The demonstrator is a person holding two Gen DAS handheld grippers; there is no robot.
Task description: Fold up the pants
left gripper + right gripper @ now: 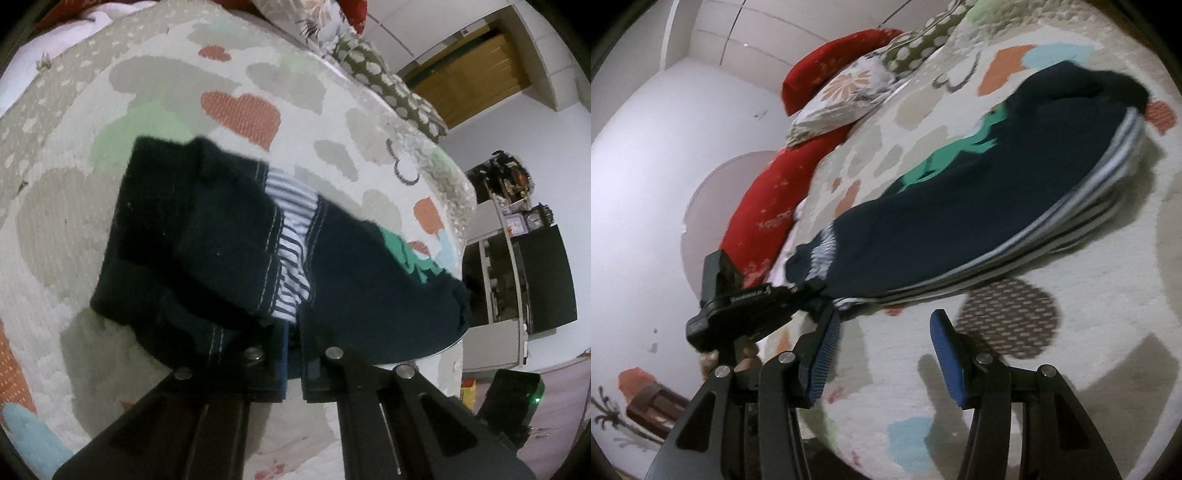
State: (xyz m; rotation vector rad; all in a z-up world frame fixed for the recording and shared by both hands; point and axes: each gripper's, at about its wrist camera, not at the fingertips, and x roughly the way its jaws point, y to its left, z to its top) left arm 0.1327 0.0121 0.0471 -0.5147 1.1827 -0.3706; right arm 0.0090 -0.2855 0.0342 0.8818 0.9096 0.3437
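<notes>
Gripping the pants (207, 236), left claw (293, 373); right claw (882, 354) parted.

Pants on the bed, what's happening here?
A person is folding dark pants on a bed with a heart-patterned blanket, using handheld tongs in each hand. The left tongs are shut on the near edge of the pants, holding it off the blanket. The right tongs are open and empty, just short of the striped edge of the pants. Red and floral pillows lie at the head of the bed.
</notes>
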